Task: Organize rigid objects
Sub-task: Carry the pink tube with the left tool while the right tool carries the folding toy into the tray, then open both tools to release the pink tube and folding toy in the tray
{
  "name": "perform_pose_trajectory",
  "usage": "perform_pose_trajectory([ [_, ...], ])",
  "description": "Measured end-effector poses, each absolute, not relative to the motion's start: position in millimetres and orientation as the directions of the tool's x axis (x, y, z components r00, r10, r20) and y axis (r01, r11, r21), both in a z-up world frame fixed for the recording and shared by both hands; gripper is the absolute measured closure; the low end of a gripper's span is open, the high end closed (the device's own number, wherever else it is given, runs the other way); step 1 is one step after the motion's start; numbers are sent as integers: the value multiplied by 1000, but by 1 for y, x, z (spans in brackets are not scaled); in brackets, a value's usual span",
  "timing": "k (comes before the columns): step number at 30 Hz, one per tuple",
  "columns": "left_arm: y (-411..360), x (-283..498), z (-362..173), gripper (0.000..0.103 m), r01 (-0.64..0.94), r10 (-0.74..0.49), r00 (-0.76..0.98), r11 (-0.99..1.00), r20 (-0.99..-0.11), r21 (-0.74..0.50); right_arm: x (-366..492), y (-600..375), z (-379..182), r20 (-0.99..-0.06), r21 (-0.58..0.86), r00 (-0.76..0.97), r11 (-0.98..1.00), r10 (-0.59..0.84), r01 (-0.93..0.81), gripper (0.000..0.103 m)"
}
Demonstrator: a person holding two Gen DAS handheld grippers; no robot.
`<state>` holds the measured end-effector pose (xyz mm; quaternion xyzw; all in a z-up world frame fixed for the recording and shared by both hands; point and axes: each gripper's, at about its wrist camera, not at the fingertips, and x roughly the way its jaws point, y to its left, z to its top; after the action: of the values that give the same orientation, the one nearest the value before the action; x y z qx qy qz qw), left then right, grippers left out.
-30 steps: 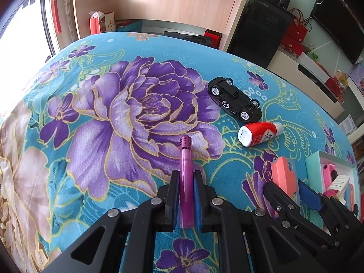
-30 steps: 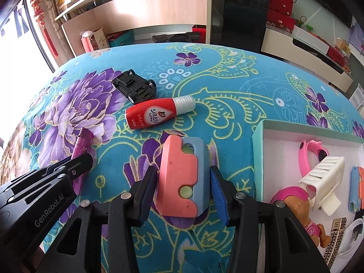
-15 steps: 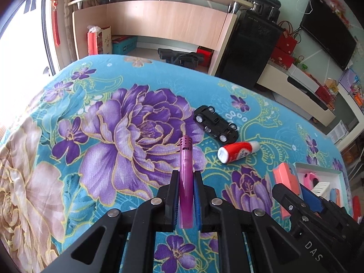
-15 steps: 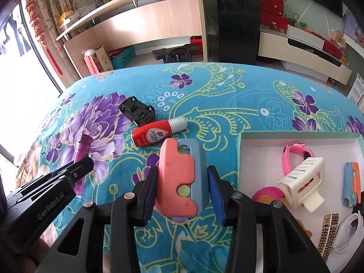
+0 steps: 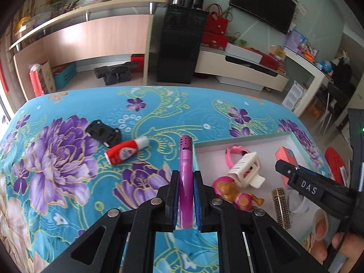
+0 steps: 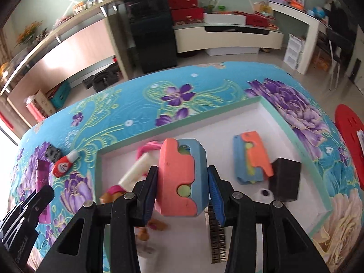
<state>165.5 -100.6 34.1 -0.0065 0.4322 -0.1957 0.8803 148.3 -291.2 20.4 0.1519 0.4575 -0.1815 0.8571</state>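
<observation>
My left gripper (image 5: 186,195) pinches a glossy magenta tube (image 5: 186,182) over the floral cloth, while my right gripper (image 6: 183,188) clamps a blocky coral-and-blue plastic toy (image 6: 182,175) above the white-floored tray (image 6: 304,136).

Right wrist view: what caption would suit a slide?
Right gripper holds a pink-and-blue toy above the tray of sorted toys.
</observation>
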Motion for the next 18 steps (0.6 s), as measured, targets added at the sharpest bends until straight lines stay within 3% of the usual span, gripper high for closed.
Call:
perform_pose_trajectory([
  [10, -182, 133, 28, 91, 533, -412, 476, 838, -777, -118, 122, -337, 29, -828, 154, 526, 823, -195, 547, 59],
  [18, -209, 124, 17, 91, 577, -410, 440, 811, -799, -99, 122, -341, 27, -827, 183, 535, 817, -173, 547, 58],
])
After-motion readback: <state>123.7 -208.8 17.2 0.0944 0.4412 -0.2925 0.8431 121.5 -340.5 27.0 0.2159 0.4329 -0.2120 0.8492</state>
